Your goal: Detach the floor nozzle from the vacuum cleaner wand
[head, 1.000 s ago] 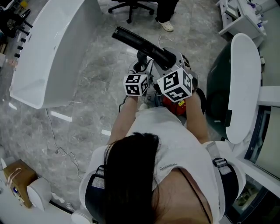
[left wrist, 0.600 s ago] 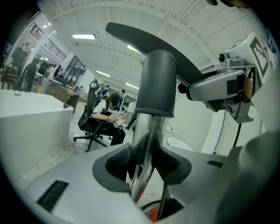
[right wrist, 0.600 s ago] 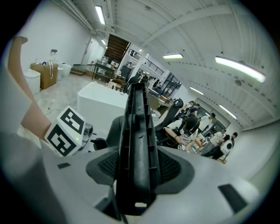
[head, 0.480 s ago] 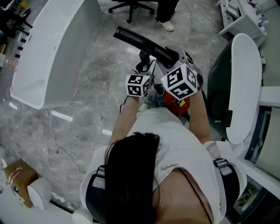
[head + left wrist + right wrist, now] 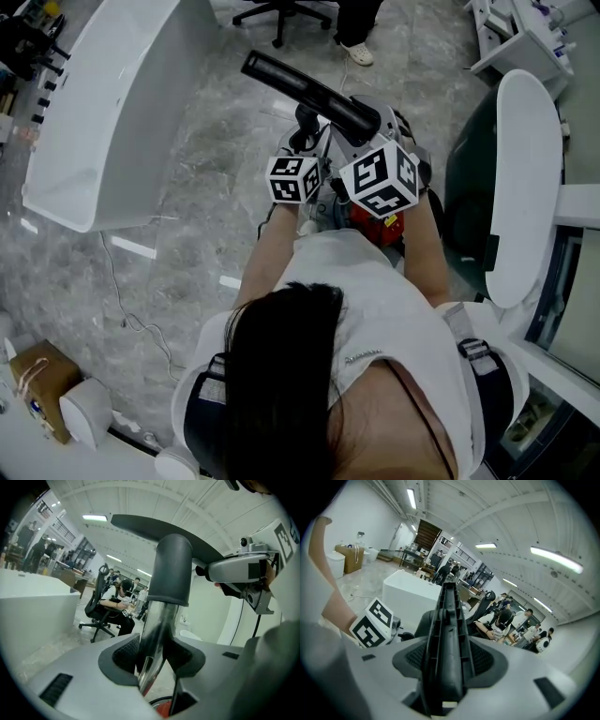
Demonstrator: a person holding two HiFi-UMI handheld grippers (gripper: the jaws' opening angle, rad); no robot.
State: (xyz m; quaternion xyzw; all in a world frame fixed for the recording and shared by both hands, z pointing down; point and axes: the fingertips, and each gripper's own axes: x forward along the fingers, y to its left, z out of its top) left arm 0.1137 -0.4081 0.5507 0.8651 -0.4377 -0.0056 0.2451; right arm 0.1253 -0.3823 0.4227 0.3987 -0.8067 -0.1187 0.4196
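Chrome and slick, so careful: clamping the wand [image 5: 161,616] with the left tool [image 5: 152,667], squeezing the floor nozzle [image 5: 449,620] with the right tool [image 5: 445,667], up off the floor [image 5: 202,178]. Could slip or jam if yanked crooked.

I have my left gripper [image 5: 157,654] just left of the right gripper [image 5: 445,660]; the wand [image 5: 160,618] stands between its jaws, the floor nozzle [image 5: 305,89] between the right jaws, the table [image 5: 112,122] further left.
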